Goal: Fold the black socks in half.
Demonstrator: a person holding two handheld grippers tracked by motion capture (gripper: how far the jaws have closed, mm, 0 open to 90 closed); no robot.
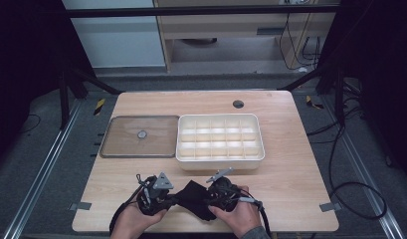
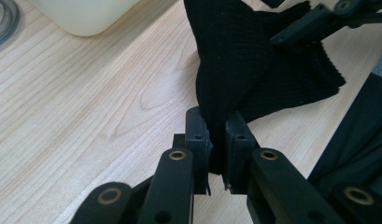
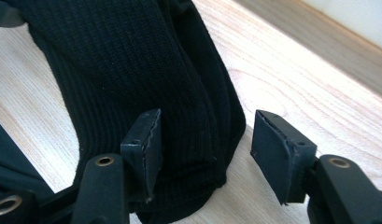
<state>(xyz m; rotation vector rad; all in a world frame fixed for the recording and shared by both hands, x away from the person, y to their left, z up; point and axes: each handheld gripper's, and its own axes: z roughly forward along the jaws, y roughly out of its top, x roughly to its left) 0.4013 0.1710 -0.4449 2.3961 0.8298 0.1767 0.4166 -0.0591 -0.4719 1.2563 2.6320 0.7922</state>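
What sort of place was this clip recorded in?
Most likely a lab or data-collection workspace, not a home. A bare wooden table stands between floor rails, with black frame bars around it, loose cables on grey carpet, and the person works a black sock with handheld grippers.

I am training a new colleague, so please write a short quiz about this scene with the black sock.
1. True or false: the left gripper is shut on the black sock.
2. How do the jaws of the right gripper stand: open or shut?
3. What lies left of the divided white box?
A) a flat lid
B) a cup

Key:
1. True.
2. Open, with the sock's end between them.
3. A.
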